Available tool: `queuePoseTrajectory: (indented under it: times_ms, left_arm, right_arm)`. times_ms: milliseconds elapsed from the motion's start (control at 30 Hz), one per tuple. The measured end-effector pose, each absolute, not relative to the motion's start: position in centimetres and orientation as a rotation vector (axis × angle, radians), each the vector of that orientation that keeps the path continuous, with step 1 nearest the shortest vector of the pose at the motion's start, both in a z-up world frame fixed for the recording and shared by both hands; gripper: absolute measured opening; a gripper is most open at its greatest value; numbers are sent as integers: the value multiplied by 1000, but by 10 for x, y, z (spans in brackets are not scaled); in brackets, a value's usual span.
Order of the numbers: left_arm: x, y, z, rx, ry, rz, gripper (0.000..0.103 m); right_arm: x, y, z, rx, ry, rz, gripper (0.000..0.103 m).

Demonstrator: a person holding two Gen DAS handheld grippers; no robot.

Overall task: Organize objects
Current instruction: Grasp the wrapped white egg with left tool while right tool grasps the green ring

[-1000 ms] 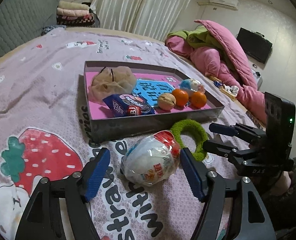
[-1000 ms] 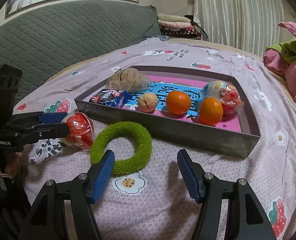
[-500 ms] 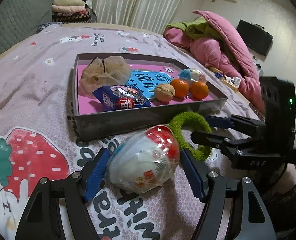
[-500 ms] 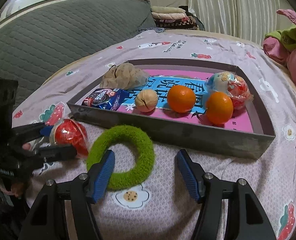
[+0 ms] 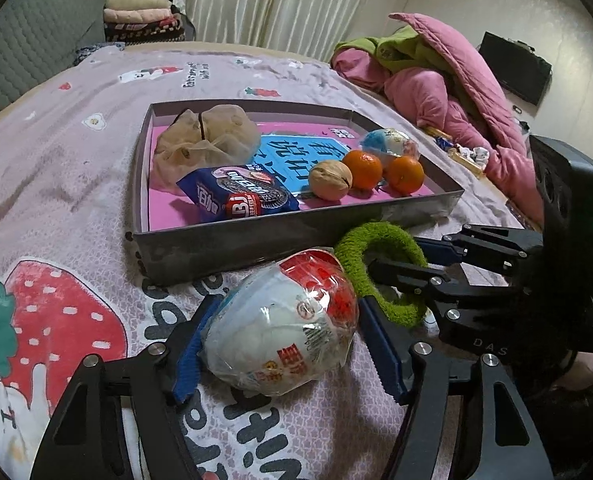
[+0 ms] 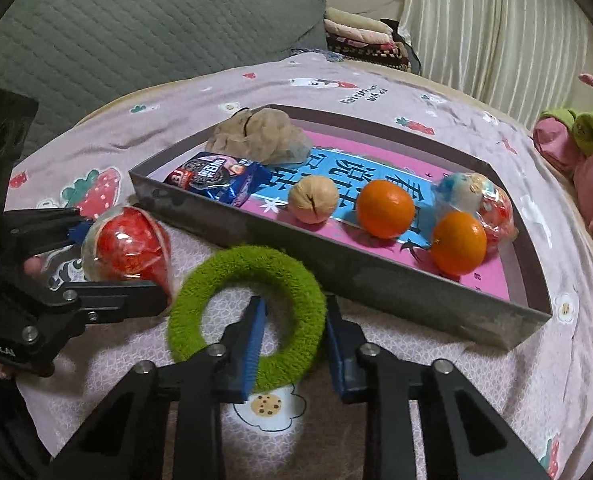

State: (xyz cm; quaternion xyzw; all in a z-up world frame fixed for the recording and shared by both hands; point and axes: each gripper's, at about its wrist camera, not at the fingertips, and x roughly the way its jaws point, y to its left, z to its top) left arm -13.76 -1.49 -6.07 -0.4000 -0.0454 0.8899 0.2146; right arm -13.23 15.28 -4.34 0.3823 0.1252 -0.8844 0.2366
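Observation:
A wrapped egg toy (image 5: 280, 328), red and white under clear film, lies on the bed in front of the grey box (image 5: 296, 236). My left gripper (image 5: 284, 348) straddles it; its jaws are closing, and both blue pads lie against the wrapper. Next to it on the sheet is a fuzzy green ring (image 6: 248, 264). My right gripper (image 6: 294, 340) is closing on the ring's near band, one pad inside the loop and one outside, squeezing it. From the left wrist view the right gripper (image 5: 396, 258) comes in from the right onto the green ring (image 5: 376, 236). The left gripper (image 6: 120, 260) shows at the left of the right wrist view.
The grey box (image 6: 376, 276) holds a beige bag (image 5: 204, 140), a blue cookie packet (image 5: 236, 196), a walnut (image 5: 330, 180), two oranges (image 5: 362, 168) and another wrapped egg (image 5: 388, 142). Pink bedding (image 5: 436, 88) is heaped at the right, and a grey quilted backrest (image 6: 136, 28) rises behind.
The right jaws have gone from wide open to clamped on the green ring's band. The left gripper has slid forward around the egg and narrowed onto it.

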Motion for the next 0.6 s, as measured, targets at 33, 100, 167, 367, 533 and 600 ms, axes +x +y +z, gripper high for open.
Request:
queuePoseTrajectory:
  times_ms: [33,100,167,367,533,600]
  left_arm:
    - [-138,-14,-61,-1111,-122,2472,69]
    - [-139,-12,-60,-1114,-117,2477,68]
    - [-139,-10,-60,-1119,-105,2482,67]
    - [-140,-10,-58,-1110,-116,2495,66]
    - [-139,-13,-52,-1081,-144,2499,66]
    - [-138,-13,-46,-1063,-151,2504,66]
  right_arm:
    - [-132,153,-43,1047,343,-2421,23]
    - [-133,154,-43,1047,333,-2417,19]
    - [-133,155,-42,1049,323,-2416,16]
    - [-131,157,-38,1030,319,-2415,15]
    - [-128,158,-31,990,324,-2428,15]
    - [-127,158,-28,968,332,-2437,15]
